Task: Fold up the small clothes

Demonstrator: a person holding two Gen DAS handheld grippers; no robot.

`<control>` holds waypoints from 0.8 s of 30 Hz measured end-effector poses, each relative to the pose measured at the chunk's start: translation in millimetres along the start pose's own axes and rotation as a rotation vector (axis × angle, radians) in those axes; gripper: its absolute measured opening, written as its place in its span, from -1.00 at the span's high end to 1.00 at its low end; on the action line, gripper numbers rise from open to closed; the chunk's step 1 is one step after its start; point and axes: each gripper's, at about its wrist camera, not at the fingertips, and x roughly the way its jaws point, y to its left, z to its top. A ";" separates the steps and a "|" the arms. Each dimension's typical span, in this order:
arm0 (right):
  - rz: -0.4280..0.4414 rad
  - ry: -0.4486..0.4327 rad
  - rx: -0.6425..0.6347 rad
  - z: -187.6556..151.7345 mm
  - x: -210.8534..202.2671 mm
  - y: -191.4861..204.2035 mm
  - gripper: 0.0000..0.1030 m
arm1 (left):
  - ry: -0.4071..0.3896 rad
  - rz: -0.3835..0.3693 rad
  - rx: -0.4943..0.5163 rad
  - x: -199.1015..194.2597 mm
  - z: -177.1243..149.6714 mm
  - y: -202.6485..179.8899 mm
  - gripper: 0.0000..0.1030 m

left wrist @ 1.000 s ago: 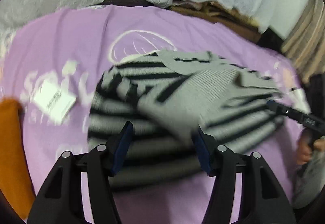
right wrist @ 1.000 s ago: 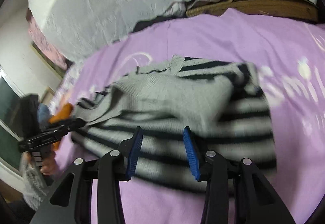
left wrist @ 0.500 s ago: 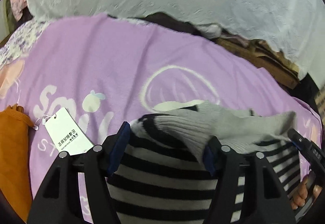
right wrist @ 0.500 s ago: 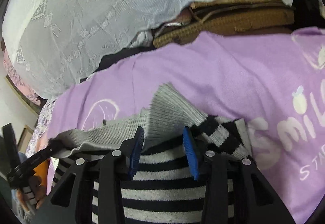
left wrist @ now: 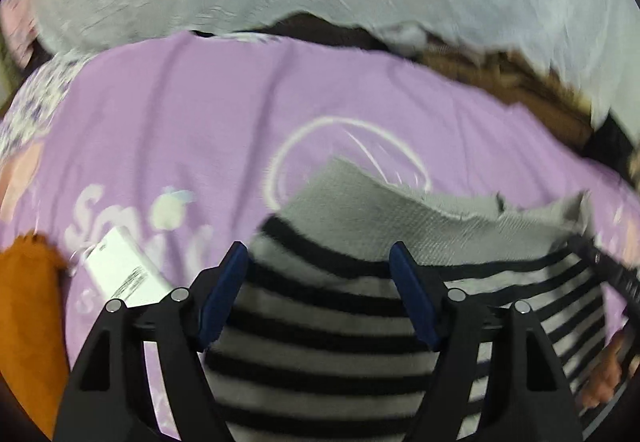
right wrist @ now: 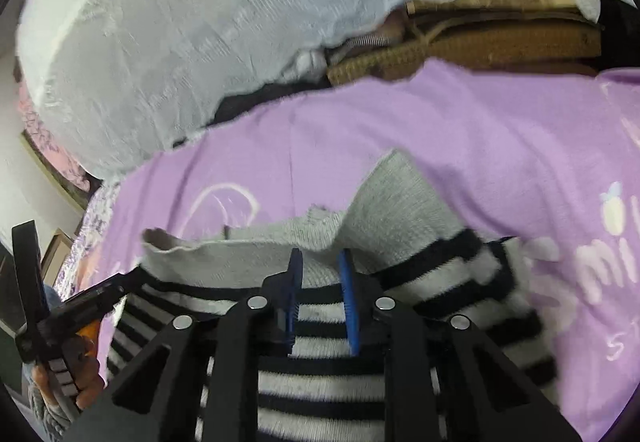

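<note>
A: While it lies on the purple printed blanket [left wrist: 192, 129], where's the grey-and-black striped knit sweater [left wrist: 328, 322]?

B: Under both: left gripper [left wrist: 318, 262] opening wide, unpinched; right gripper [right wrist: 320, 266] closing (narrow gap), grip unclear.

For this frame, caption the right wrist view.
Right gripper closing over striped sweater on purple blanket.
</note>
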 end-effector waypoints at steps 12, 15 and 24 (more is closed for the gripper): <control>-0.067 -0.071 0.153 7.1 22.2 -47.3 0.89 | 0.036 0.038 -0.249 43.6 -7.7 34.3 -0.70; -0.047 -0.088 -0.011 -1.5 9.8 -3.4 0.89 | -0.064 0.039 -0.157 19.8 -13.0 13.7 -0.71; -0.092 0.033 -0.164 -28.4 51.7 31.2 0.36 | -0.086 0.132 -0.041 29.1 -25.0 -9.1 -0.73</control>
